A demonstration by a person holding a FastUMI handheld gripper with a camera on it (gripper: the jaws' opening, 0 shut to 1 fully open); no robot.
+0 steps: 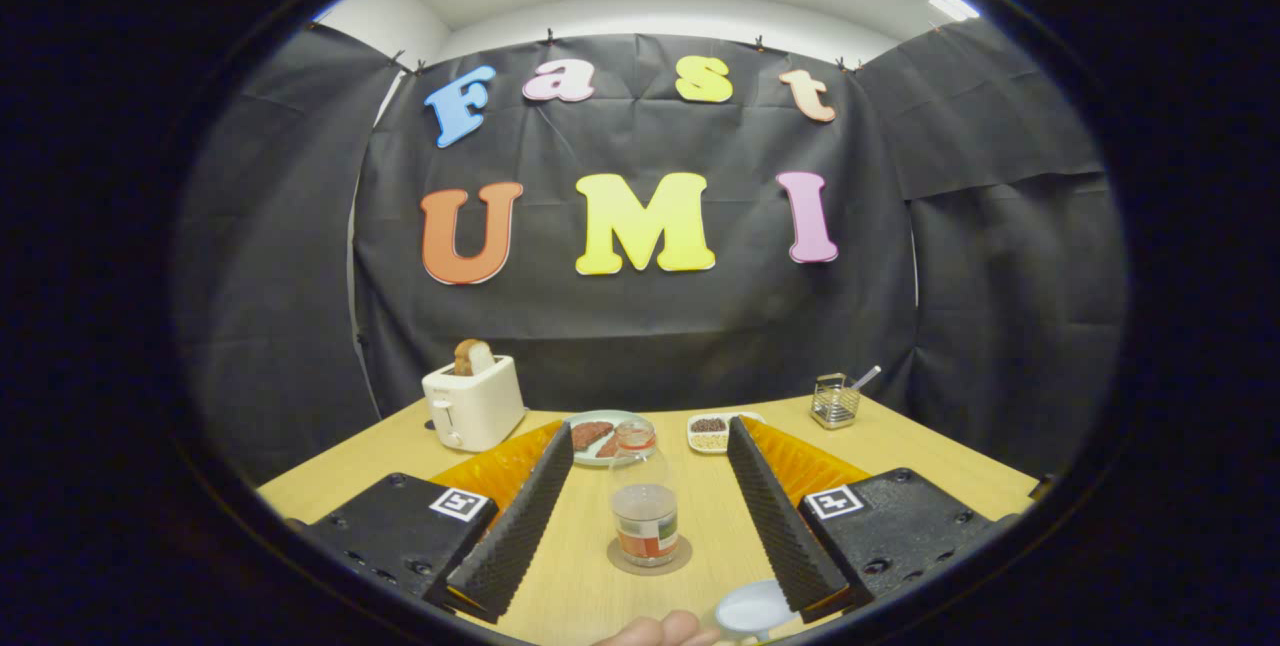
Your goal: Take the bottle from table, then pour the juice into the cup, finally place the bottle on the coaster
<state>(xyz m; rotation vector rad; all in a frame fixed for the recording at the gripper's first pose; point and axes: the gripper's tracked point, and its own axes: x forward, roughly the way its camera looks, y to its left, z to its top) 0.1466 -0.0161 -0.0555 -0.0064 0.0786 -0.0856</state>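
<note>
The gripper [650, 516] has its fingers spread wide apart, touching nothing. Between them the bottle [645, 511] stands upright on the coaster [650, 558]. Nearest, by the right finger, sits what looks like the cup [752, 611], beside a hand [655, 632]. Farther off: a plate [597, 436] and toaster [473, 404]

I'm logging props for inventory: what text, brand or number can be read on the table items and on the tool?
No readable text.
Bottle label: print too small and blurred to read; the bottle stands on the coaster between the fingers of the open tool, untouched.
Two square markers on the tool: patterns, no words.
Toaster: no legible marking.
</note>
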